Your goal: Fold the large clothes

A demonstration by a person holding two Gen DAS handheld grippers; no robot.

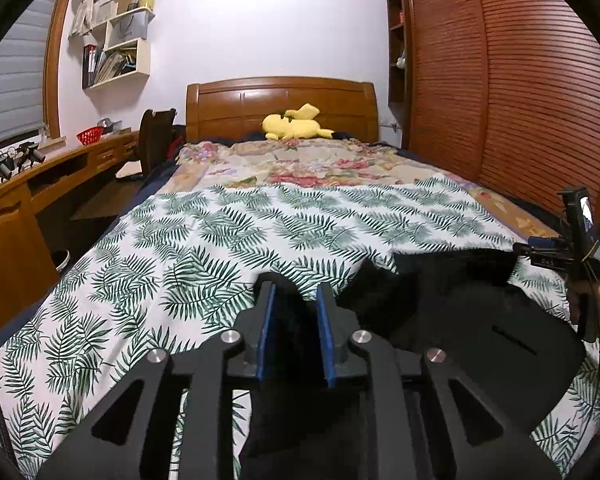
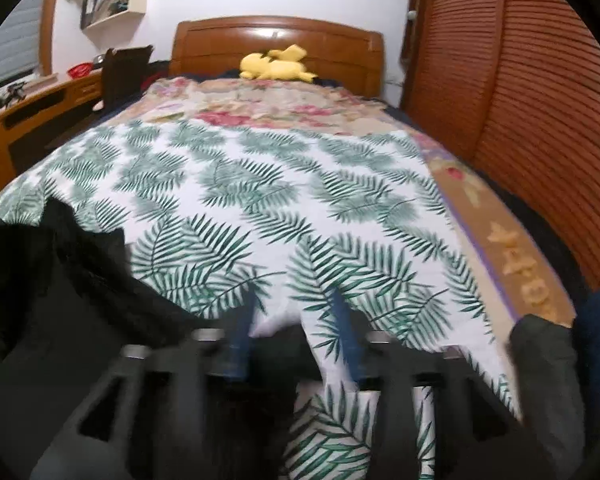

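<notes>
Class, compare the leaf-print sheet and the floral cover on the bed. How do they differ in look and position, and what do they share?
The leaf-print sheet is white with green fern fronds; the floral cover is beige with pink and red flowers. The leaf-print sheet lies at the near end, with a black garment on it; the floral cover lies farther back, toward the headboard and the yellow plush toy. Both are spread flat on the bed.

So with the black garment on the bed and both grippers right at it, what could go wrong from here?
The left gripper has black garment fabric between its slightly parted pads; loose like that, the cloth may slip out or drag and bunch. The right gripper stands open over the leaf-print sheet, so closing there may pinch the sheet instead of the garment's edge.
</notes>
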